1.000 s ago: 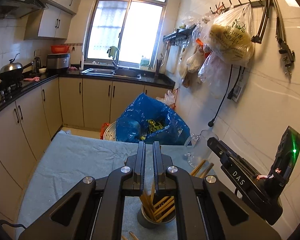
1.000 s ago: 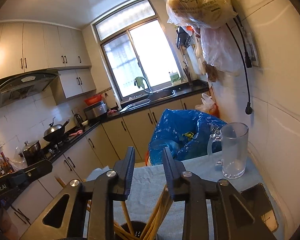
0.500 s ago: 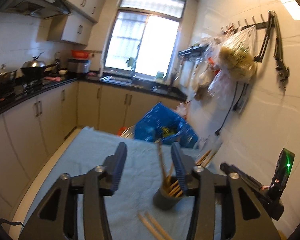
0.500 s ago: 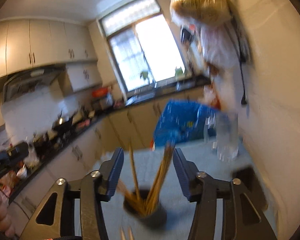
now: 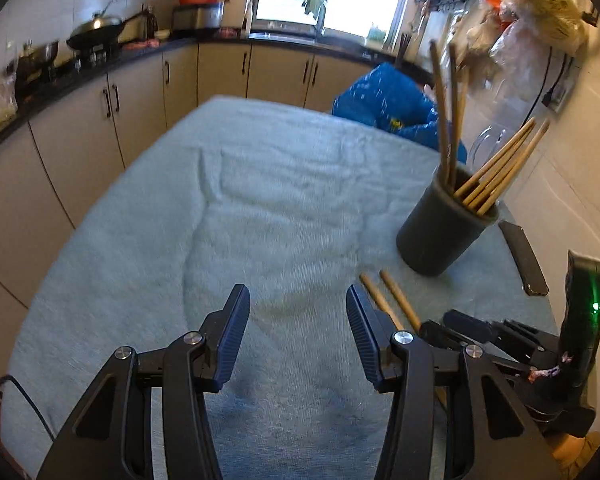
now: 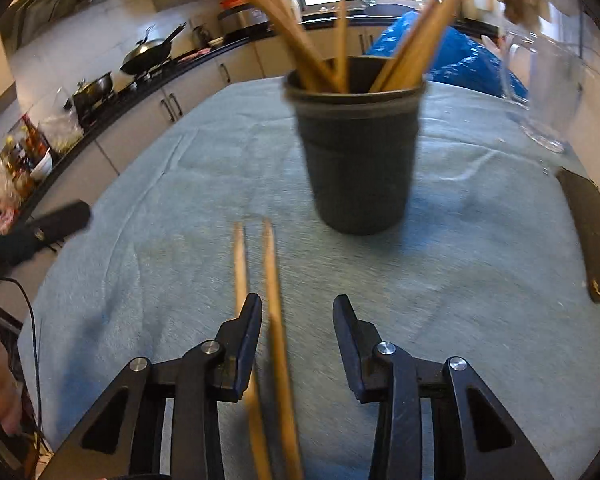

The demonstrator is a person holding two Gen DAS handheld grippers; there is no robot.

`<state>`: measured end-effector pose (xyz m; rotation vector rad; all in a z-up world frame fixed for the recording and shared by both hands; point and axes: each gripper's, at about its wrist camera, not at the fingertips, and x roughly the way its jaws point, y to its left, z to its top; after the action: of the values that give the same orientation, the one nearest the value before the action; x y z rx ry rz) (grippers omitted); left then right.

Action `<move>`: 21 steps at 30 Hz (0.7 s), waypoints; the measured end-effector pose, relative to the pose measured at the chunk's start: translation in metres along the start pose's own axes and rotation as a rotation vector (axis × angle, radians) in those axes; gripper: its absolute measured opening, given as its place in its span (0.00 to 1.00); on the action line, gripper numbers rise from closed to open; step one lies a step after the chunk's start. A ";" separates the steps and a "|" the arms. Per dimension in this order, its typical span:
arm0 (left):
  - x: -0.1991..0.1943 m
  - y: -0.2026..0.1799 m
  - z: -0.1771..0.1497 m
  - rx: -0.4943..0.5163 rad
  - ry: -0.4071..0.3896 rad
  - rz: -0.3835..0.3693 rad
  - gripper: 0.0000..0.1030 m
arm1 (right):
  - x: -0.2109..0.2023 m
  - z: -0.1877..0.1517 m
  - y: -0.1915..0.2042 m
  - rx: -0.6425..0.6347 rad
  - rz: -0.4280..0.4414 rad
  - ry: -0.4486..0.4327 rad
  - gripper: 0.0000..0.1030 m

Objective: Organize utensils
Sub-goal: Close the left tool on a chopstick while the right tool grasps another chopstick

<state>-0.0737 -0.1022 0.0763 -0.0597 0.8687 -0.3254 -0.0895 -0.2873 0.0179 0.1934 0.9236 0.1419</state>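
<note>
A dark round cup (image 5: 444, 228) stands on the light blue cloth at the right and holds several wooden chopsticks (image 5: 496, 176). It also shows in the right wrist view (image 6: 358, 156), straight ahead. Two loose chopsticks (image 6: 270, 292) lie on the cloth in front of the cup; in the left wrist view they (image 5: 392, 300) lie beside my right finger. My left gripper (image 5: 298, 336) is open and empty, low over the cloth, left of the cup. My right gripper (image 6: 296, 340) is open and empty, with the loose chopsticks running under its left finger.
A light blue cloth (image 5: 260, 208) covers the table. A glass mug (image 6: 544, 92) stands at the far right by the tiled wall. A dark flat slab (image 6: 588, 232) lies at the right edge. A blue bag (image 5: 384, 100) sits behind the table. Kitchen cabinets run along the left.
Both grippers have opened and pulled back and down from above the cup. The cup with its chopsticks now stands ahead of them, and two loose chopsticks show on the cloth.
</note>
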 end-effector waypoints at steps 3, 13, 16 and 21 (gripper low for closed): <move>0.014 0.000 -0.003 -0.022 0.050 -0.025 0.47 | 0.013 0.004 0.007 -0.048 -0.060 0.006 0.36; 0.059 -0.038 -0.011 0.005 0.193 -0.108 0.47 | -0.002 -0.007 -0.013 -0.001 -0.152 0.001 0.19; 0.073 -0.051 -0.010 0.017 0.222 -0.098 0.47 | -0.010 -0.013 -0.021 0.028 -0.144 -0.002 0.19; 0.078 -0.071 -0.013 0.075 0.206 -0.044 0.49 | -0.014 -0.018 -0.026 0.058 -0.121 -0.010 0.19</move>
<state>-0.0545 -0.1925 0.0233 0.0247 1.0595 -0.4099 -0.1117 -0.3132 0.0124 0.1916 0.9280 0.0022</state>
